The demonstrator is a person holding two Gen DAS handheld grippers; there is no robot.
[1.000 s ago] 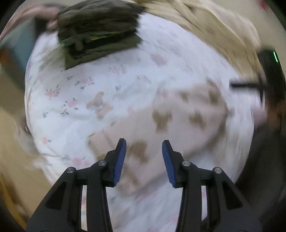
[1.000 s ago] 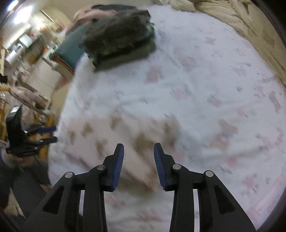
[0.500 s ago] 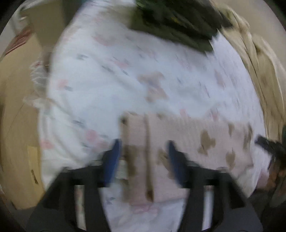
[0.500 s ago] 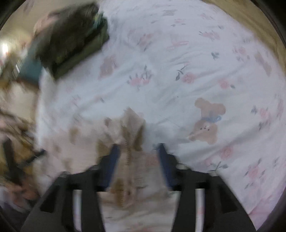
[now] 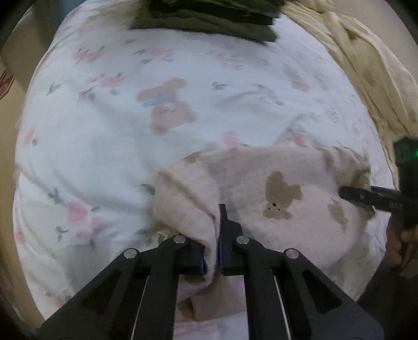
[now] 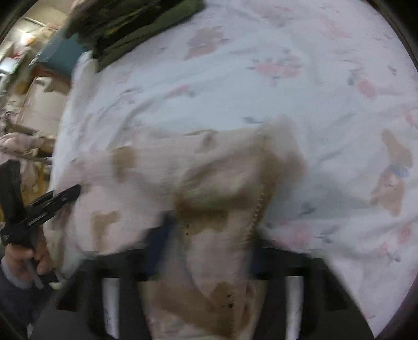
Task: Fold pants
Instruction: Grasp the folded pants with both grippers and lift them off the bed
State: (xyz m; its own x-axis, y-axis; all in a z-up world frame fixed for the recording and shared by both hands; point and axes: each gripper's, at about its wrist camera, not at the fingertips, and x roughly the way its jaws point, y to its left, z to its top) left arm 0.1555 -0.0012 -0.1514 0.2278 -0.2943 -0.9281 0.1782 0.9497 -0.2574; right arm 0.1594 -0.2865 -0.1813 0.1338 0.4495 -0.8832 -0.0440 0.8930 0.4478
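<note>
Pink pants (image 5: 263,172) with brown bear patches lie bunched near the bed's front edge. My left gripper (image 5: 216,232) is shut on a fold at their left end; the fabric drapes over its left finger. In the right wrist view the pants (image 6: 146,177) rise up between the blurred fingers of my right gripper (image 6: 209,245). Its jaws are closing on that bunched cloth at the hemmed end. Each gripper shows in the other's view: the right gripper (image 5: 365,196) at the pants' right end, the left gripper (image 6: 57,198) at their left end.
A white bed sheet (image 5: 104,130) with flowers and bears covers the bed. A stack of folded dark green clothes (image 5: 209,23) sits at the far edge. A cream blanket (image 5: 352,65) is heaped at the right. Boxes (image 6: 39,104) stand beside the bed. A hand (image 6: 21,259) holds the left gripper.
Both grippers have dropped down onto the pants. Their jaws widened on the way and have now come together on the fabric, which has bunched up between them.
</note>
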